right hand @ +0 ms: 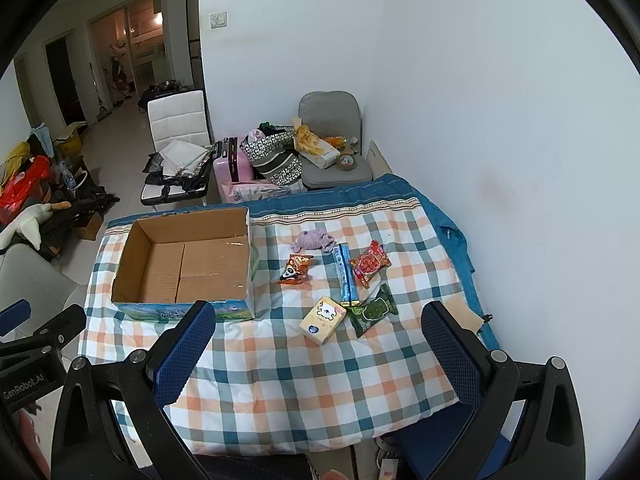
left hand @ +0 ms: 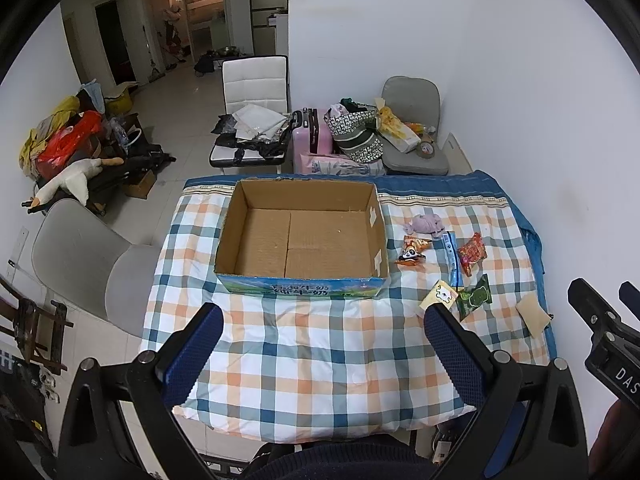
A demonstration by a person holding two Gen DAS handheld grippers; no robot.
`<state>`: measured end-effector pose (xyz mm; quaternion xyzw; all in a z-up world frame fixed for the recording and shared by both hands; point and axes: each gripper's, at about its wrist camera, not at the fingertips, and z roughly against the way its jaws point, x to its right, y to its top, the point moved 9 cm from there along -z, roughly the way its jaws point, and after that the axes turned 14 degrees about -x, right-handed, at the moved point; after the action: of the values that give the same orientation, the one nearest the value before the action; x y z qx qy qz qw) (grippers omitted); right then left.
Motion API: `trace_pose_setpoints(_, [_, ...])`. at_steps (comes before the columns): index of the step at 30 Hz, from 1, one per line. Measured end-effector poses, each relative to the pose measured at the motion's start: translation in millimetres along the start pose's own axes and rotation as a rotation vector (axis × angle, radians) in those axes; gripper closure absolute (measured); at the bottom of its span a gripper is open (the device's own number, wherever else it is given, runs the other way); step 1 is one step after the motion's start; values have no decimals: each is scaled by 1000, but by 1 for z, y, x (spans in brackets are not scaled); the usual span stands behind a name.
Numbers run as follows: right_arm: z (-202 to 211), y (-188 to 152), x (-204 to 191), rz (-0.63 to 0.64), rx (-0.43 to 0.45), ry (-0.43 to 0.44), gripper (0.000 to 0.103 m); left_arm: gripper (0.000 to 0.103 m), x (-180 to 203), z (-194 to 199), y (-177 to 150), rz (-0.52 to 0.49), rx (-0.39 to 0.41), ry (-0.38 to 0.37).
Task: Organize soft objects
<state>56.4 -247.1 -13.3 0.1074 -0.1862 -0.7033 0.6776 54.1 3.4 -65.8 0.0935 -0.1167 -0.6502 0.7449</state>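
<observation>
An empty open cardboard box [left hand: 304, 240] [right hand: 188, 264] sits on the checked quilt [left hand: 304, 352]. To its right lie a purple plush toy [right hand: 314, 240] [left hand: 426, 225], an orange panda snack bag [right hand: 295, 269] [left hand: 414, 252], a red snack bag [right hand: 370, 263] [left hand: 471, 253], a blue stick pack [right hand: 345, 274], a green snack bag [right hand: 372, 310] [left hand: 475, 298], a yellow tissue pack [right hand: 323, 319] [left hand: 439, 295] and a beige sponge [left hand: 532, 314]. My left gripper [left hand: 320, 356] is open and empty, in front of the box. My right gripper [right hand: 320, 360] is open and empty, in front of the packets.
A white wall [right hand: 500, 120] borders the quilt on the right. Behind the table stand a grey chair [right hand: 332, 152] with bags, a pink suitcase [right hand: 230, 164] and a white chair [right hand: 178, 128]. Another grey chair [left hand: 88, 260] stands at the left. Clutter lies on the floor at far left.
</observation>
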Motion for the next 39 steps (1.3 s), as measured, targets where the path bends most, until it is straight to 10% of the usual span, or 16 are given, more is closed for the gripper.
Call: trace_pose_setpoints(39, [-1,4,-2,1,3,2,0,0,-9,3,4,10,15,0])
